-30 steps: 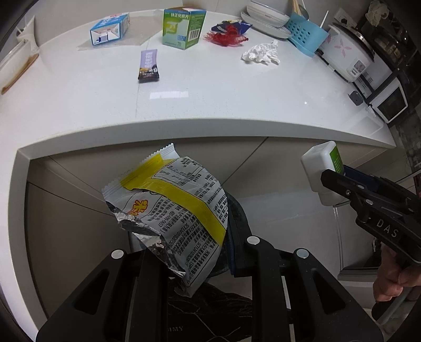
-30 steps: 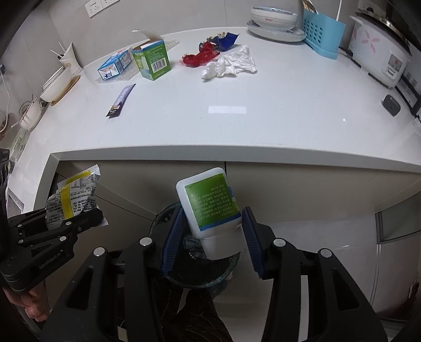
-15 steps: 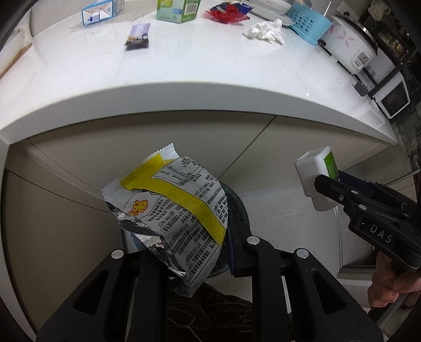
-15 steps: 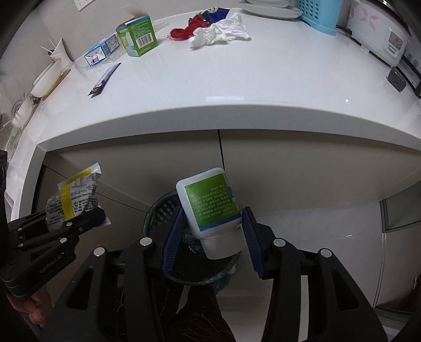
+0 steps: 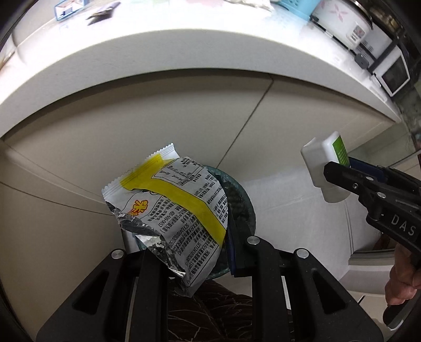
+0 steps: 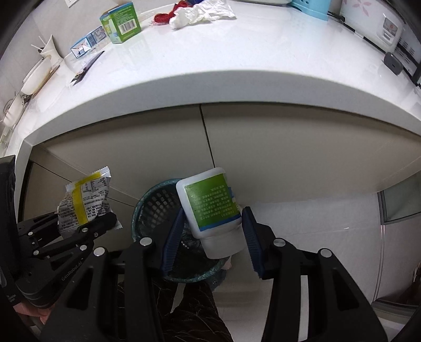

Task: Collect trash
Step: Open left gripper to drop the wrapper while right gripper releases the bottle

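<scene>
Above the dark mesh trash bin (image 6: pixel 158 207), the left gripper (image 5: pixel 200 247) is pinching a crinkled snack wrapper (image 5: pixel 168 207) between nearly closed jaws. Beside it, the right gripper (image 6: pixel 213 231) is clamping a white green-labelled bottle (image 6: pixel 210 207) over the bin.

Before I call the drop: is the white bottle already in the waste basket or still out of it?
Still out. The right gripper clamps the white bottle tilted above the waste basket, its blue pads pressed against both sides.

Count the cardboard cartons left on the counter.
2: a green carton standing at the counter's far edge, and a blue-and-white carton lying just left of it. Others may sit out of frame.
</scene>
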The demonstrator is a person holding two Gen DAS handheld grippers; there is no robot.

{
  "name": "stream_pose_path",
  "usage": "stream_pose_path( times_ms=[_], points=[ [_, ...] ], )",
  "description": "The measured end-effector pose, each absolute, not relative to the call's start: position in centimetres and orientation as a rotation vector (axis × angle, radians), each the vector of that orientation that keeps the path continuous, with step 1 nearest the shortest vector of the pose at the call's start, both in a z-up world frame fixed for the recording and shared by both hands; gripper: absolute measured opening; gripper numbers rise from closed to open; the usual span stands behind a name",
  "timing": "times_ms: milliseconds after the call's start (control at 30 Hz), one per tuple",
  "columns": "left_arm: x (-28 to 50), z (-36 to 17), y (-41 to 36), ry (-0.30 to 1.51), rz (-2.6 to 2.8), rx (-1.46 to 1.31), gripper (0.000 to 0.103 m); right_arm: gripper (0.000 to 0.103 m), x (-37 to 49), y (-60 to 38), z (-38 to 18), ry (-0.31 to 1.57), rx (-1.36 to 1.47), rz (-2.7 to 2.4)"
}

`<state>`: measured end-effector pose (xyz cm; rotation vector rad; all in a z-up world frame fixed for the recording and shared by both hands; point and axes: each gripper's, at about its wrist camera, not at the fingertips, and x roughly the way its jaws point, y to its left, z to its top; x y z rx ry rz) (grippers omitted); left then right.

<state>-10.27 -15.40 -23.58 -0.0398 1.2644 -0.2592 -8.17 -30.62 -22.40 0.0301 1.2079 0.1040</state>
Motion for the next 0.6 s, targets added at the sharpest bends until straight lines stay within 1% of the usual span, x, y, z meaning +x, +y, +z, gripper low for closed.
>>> stream_pose_path(
  times_ms=[467,600],
  points=[
    [-9.0,-25.8,-17.5,1.301,-0.314,0.063,0.019,0.043,-8.5,-32.0,-23.3,1.223,0.053,0.082],
    [-8.9,-25.9,-17.2,1.304,-0.327,0.059,0.021,0.043,-8.7,-32.2,-23.4,1.231,0.058,0.077]
  ],
)
